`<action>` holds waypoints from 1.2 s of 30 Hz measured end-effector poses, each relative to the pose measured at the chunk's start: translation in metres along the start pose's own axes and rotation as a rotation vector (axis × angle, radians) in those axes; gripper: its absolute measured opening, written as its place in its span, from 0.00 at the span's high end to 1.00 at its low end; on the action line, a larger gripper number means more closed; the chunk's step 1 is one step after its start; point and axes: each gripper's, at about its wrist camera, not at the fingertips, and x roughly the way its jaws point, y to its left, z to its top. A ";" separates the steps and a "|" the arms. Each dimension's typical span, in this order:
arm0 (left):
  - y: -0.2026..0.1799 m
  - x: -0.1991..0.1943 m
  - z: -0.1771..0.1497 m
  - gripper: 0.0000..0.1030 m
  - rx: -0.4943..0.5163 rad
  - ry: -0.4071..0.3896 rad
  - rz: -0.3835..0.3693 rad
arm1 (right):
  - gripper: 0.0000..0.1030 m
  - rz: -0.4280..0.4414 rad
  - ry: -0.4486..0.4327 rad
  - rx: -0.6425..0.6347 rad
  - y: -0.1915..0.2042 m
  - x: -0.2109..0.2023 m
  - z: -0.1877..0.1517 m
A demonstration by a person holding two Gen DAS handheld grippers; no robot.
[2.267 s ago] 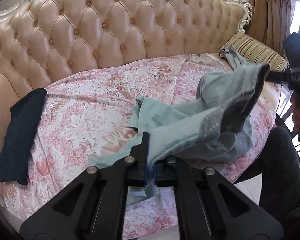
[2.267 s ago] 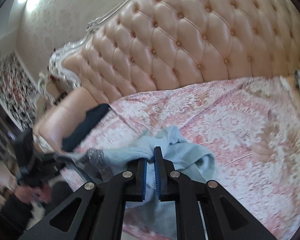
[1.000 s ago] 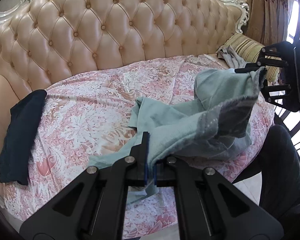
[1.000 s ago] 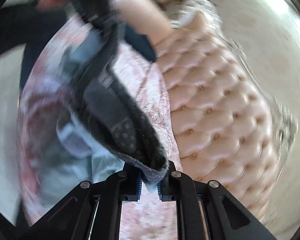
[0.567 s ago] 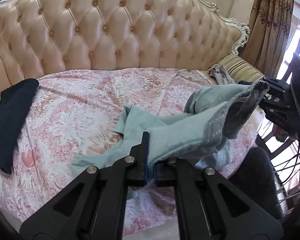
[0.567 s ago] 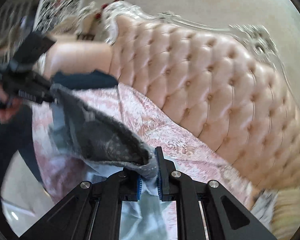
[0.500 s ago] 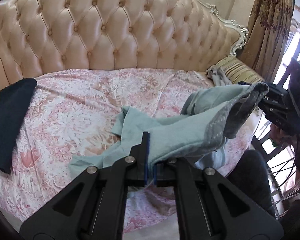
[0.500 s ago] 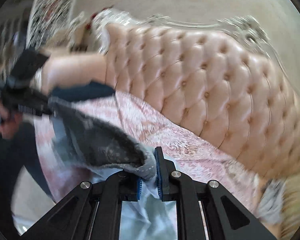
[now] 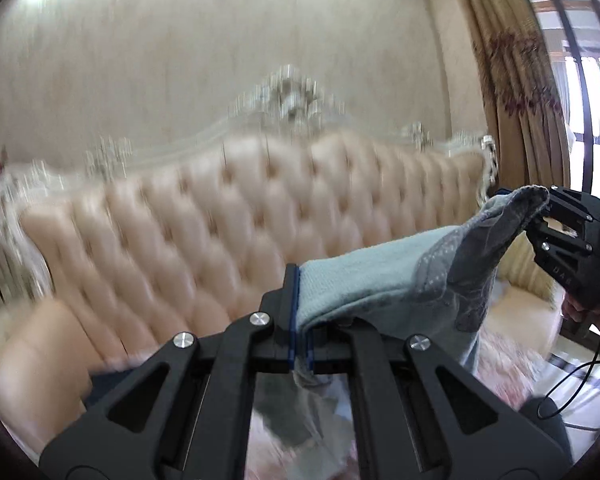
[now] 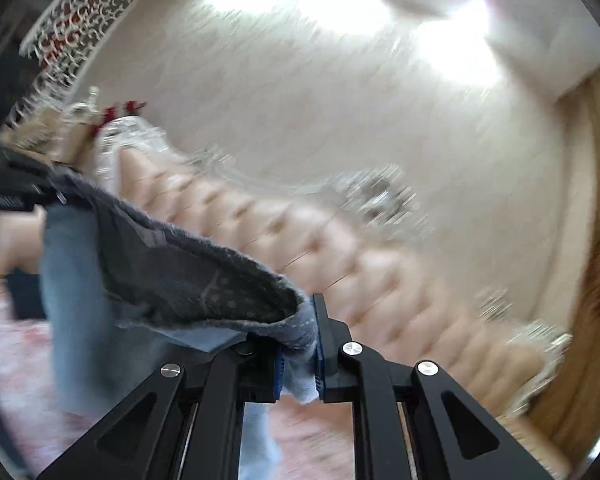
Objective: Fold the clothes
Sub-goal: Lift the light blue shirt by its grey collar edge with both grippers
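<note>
You've hoisted the light blue garment (image 9: pixel 364 280) clear off the pink floral bedspread (image 9: pixel 504 356) it was bunched on half a second ago, so it now hangs stretched between your hands in front of the tufted headboard (image 9: pixel 204 232). The left gripper (image 9: pixel 299 344) is pinched tight on one end and the right gripper (image 10: pixel 298 364) is clamped on the grey band end, so to me you're set to shake it flat. Everything's too blurry to read any label or writing.

Lt-blue garment (image 9: pixel 364 280) w/ grey patterned band, stretched taut in air, lower part hanging over pink cover.
</note>
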 end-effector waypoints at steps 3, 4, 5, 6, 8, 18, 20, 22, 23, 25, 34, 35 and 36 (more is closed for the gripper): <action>-0.009 -0.010 0.015 0.96 0.045 -0.083 0.045 | 0.89 -0.161 -0.049 -0.081 0.003 -0.015 0.011; -0.012 -0.011 0.016 0.96 0.061 -0.098 0.059 | 0.89 -0.222 -0.062 -0.120 0.008 -0.020 0.013; -0.015 -0.011 0.015 0.96 0.079 -0.109 0.074 | 0.89 -0.281 -0.075 -0.157 0.012 -0.024 0.013; -0.019 -0.013 0.013 0.96 0.094 -0.117 0.082 | 0.89 -0.315 -0.079 -0.181 0.016 -0.026 0.012; -0.020 -0.014 0.007 0.96 0.093 -0.114 0.062 | 0.89 -0.378 -0.085 -0.218 0.023 -0.033 0.007; -0.036 -0.046 -0.016 0.96 0.054 -0.089 -0.059 | 0.89 -0.438 -0.040 -0.257 0.026 -0.080 -0.002; -0.041 -0.037 -0.021 0.96 0.056 -0.065 -0.069 | 0.89 -0.435 -0.007 -0.248 0.022 -0.070 -0.010; -0.044 -0.014 -0.030 0.96 0.043 -0.017 -0.082 | 0.89 -0.411 0.055 -0.246 0.019 -0.051 -0.023; -0.046 0.000 -0.035 0.96 0.038 0.011 -0.085 | 0.89 -0.401 0.081 -0.242 0.018 -0.042 -0.031; -0.051 0.026 -0.047 0.96 0.041 0.063 -0.080 | 0.89 -0.384 0.134 -0.241 0.018 -0.025 -0.049; -0.043 0.184 -0.090 0.96 0.061 0.286 -0.065 | 0.89 -0.325 0.357 -0.246 0.010 0.098 -0.138; -0.043 0.199 -0.094 0.96 0.059 0.302 -0.067 | 0.89 -0.314 0.379 -0.235 0.009 0.111 -0.148; -0.042 0.216 -0.098 0.96 0.055 0.322 -0.068 | 0.89 -0.291 0.412 -0.208 0.005 0.130 -0.159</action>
